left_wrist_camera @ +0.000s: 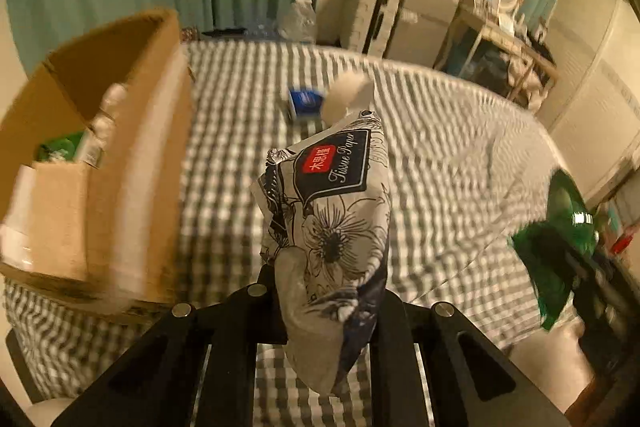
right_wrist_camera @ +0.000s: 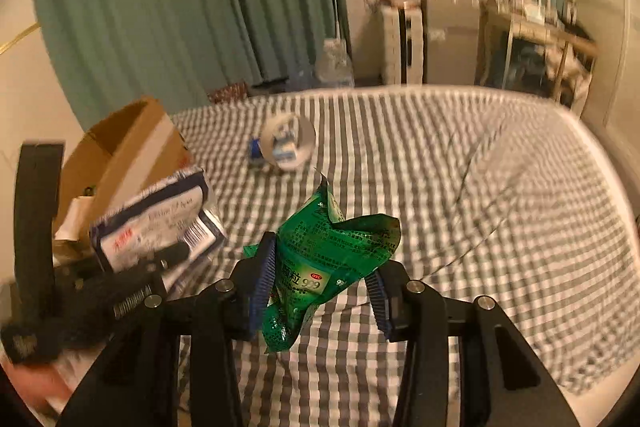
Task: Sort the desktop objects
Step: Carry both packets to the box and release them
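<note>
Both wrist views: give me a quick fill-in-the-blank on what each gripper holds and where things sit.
1. The left gripper is shut on a ____ pack.
2. The right gripper holds a ____ packet.
3. The cardboard box sits on a ____ cloth.

Missing: tissue; green; checked

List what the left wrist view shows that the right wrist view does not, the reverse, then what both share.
Only the left wrist view: the floral front of the tissue pack with its "Tissue Paper" label, and the items inside the cardboard box.

Only the right wrist view: the barcode side of the tissue pack, the "999" print on the green sachet, and the left gripper seen from outside.

Both: the checkered cloth, the box, the blue-and-white carton beside a white round object, and both held items.
</note>
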Demonstrator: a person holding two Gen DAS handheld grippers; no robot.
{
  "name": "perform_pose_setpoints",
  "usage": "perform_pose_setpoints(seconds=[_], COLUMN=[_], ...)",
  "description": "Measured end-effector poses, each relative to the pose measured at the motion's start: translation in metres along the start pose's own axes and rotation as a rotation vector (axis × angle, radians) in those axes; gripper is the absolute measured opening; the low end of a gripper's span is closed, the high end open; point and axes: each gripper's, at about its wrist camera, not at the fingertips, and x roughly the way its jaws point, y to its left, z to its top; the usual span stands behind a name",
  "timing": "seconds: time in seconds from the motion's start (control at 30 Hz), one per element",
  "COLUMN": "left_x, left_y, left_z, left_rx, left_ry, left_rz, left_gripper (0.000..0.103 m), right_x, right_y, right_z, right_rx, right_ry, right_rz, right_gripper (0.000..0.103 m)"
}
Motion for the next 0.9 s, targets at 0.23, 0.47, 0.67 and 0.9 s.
perform_pose_setpoints(seconds=[0.23,0.47,0.67,0.9], left_x=[-0.089,-0.121,-0.105,-0.050], left_y=[0.019,0.056,0.114,0.200], left_z=[0.029,0.050,0.050,0.044], left_rx=[0.025,0.066,-0.006,-0.142], left_ry=[-0.121,-0.151,-0.142,-0.063], left_rz=[-0.002,0.062,0.119,0.163], left_gripper=[0.014,0.014,0.014,0.014], right_x=[-0.062,-0.067,-0.022,0.066], right_y=[0.052,0.118,0.162,0.215], right_z=[0.025,0.055,0.074,0.080], right_rx=[-0.091,-0.147,-0.123,-0.149], right_ry=[-0.108,-0.131,-0.084,0.058], right_rz=[-0.004,0.105,0.275,0.374], right_gripper=[0.042,0.042,0.042,0.042])
